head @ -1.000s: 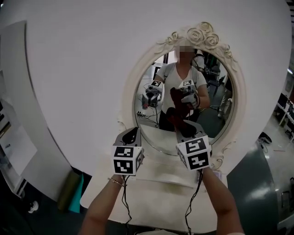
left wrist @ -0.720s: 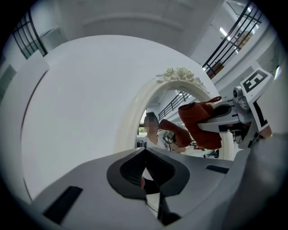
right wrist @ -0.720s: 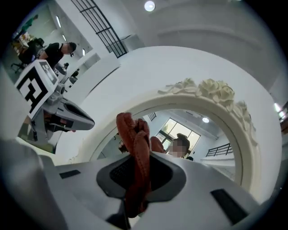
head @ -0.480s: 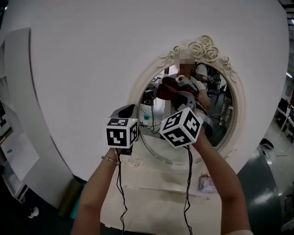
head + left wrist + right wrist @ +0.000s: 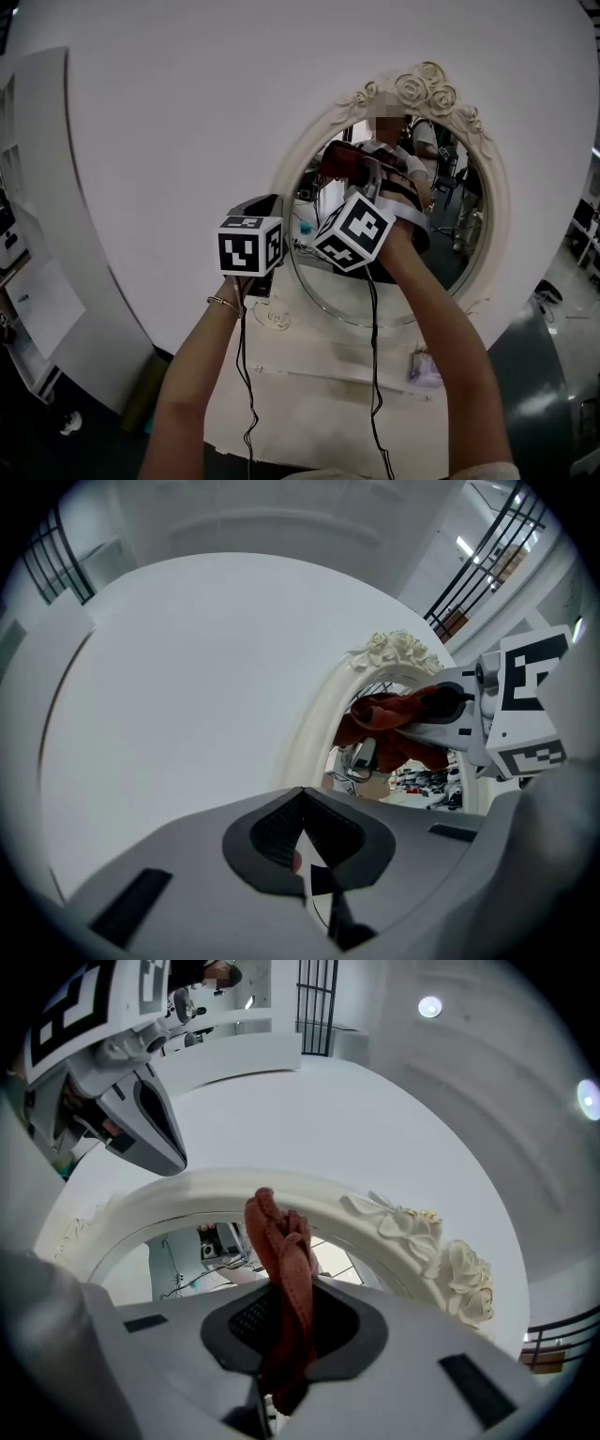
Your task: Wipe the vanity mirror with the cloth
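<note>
Mirror (image 5: 455, 234) first: it stands upright at the back of the white bench (image 5: 319, 394), an oval glass in a cream frame (image 5: 492, 197) with moulded roses (image 5: 427, 89) at the top. A big white round panel (image 5: 169, 122) rises behind it.

Your right tongs (image 5: 361, 183) are clamped on the dark red cloth (image 5: 281, 1279). In the right gripper view the cloth stands up out of the jaws in a twisted bunch, with a short end hanging below them. You hold it up at the upper left part of the glass, just under the arch of the frame. In the head view the bunched end meets its own reflection there, so it looks to be on the glass. Your right forearm crosses the lower half of the mirror.

Your left tongs (image 5: 265, 204) have their jaws together with nothing between them. They sit just beside the left edge of the frame, level with the middle of the glass. Whether they touch the frame I cannot tell.

Black cables (image 5: 246, 375) hang from both tongs down over the bench. A small packet (image 5: 422, 370) lies on the bench near the mirror's foot, on your right.
</note>
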A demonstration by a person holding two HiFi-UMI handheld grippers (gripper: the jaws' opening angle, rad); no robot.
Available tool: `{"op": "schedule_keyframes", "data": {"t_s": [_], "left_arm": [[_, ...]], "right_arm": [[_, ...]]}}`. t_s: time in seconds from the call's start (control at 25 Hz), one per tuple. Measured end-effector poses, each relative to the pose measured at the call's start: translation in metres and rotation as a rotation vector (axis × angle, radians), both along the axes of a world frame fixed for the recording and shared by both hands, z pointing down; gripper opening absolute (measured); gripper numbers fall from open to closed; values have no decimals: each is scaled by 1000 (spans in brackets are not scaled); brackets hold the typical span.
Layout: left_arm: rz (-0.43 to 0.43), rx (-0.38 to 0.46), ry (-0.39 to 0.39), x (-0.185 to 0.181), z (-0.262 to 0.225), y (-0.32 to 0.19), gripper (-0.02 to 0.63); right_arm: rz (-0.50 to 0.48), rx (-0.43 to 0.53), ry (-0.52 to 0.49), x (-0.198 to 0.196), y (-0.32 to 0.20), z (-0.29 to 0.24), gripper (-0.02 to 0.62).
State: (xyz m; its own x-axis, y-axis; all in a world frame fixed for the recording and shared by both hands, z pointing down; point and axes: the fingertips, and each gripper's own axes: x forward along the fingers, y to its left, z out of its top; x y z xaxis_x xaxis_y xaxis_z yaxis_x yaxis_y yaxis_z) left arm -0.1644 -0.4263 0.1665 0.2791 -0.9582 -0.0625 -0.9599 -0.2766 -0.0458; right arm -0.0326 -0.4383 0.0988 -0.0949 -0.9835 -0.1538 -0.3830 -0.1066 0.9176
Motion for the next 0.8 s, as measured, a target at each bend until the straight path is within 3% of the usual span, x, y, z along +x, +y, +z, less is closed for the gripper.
{"op": "schedule_keyframes", "data": {"t_s": [0.36,0.8], "left_arm": [[-8,-15,8,-9,10,2,3],[-16,-116,19,-20,72,11,4]], "right_arm": [[-21,-18,43,-18,-3,17,60],[-83,-144,121,-55,-8,93,60]]}}
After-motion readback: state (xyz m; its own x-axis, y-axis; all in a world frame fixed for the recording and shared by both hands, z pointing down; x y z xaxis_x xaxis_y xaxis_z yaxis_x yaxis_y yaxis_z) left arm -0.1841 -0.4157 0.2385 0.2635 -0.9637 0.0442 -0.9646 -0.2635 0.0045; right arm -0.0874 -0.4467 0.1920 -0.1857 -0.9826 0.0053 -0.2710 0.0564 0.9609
